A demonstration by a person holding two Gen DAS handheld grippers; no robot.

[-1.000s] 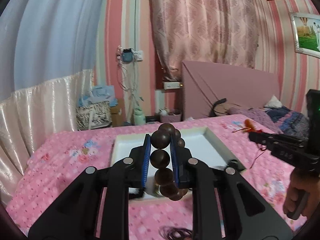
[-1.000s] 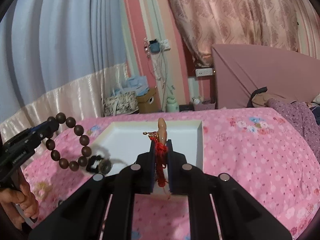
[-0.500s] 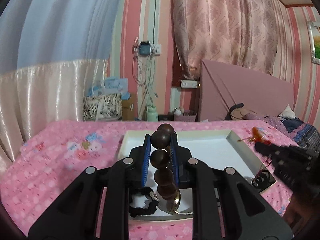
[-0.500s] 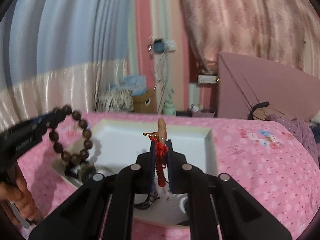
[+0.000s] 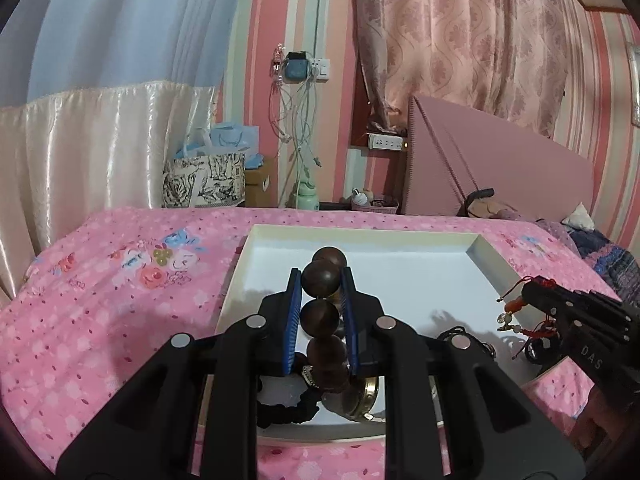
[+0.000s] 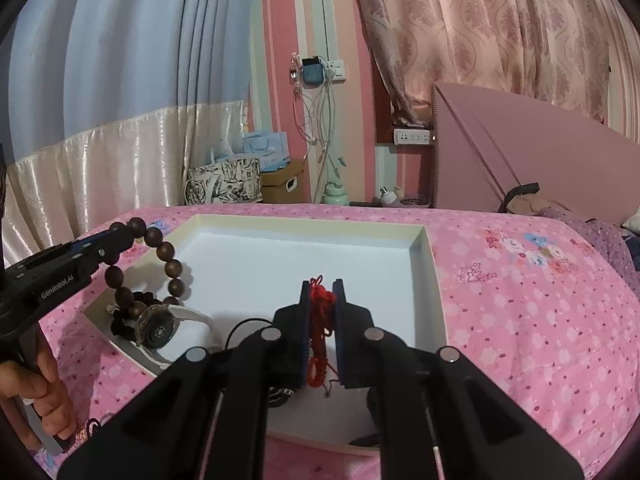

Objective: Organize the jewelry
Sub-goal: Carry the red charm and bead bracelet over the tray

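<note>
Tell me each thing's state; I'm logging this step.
Left tool: shut on bead bracelet.
Bead bracelet: held, hanging over the tray.
Right tool: shut on red cord charm.
Red cord charm: held above the tray.
Tray: open, lidless.
Watch: lying in tray.

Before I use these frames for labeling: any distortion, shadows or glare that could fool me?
Left wrist view: fisheye bends the walls and curtains; the left gripper casts a jagged shadow on the white tray; the bead bracelet is sharp. Right wrist view: same curvature and dark vignette corners, the red cord is sharp, glossy sheen on the cream curtain, no blown-out glare.
</note>
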